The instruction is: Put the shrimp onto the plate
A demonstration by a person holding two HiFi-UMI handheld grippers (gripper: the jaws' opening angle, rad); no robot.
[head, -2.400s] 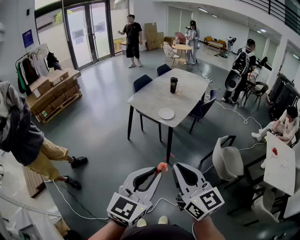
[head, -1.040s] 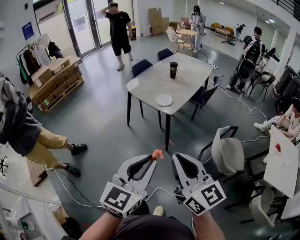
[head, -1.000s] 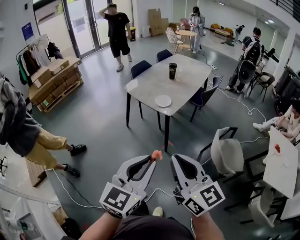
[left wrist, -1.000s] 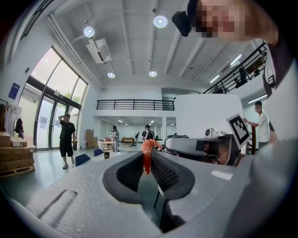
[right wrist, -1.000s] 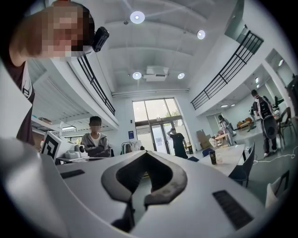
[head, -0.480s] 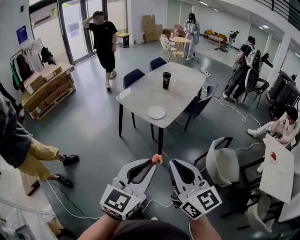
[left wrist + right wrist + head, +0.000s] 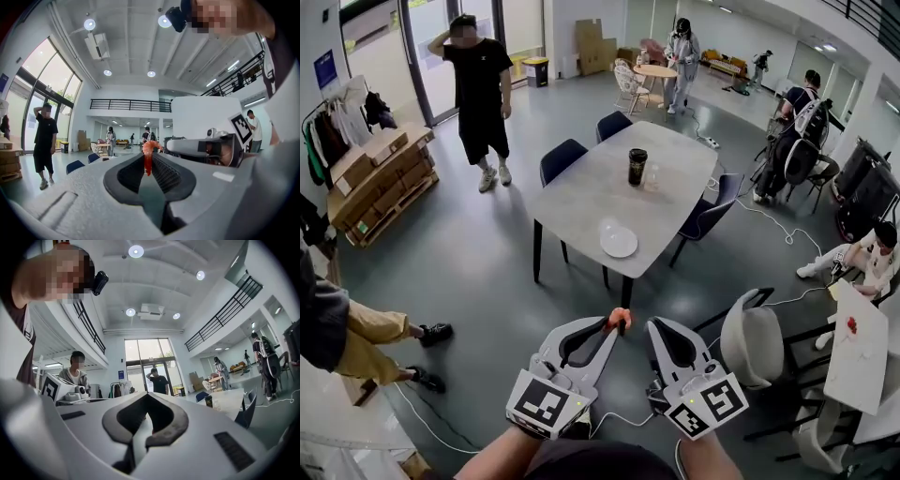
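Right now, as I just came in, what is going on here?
A person holds a gripper in each hand and is carrying a shrimp. The left claw is shut on it, and the shrimp sticks up from the tips. The right claw is shut and holds nothing. The white plate lies on the grey table ahead, near a dark cup. The claws are short of the table, so the shrimp is not yet on the plate.
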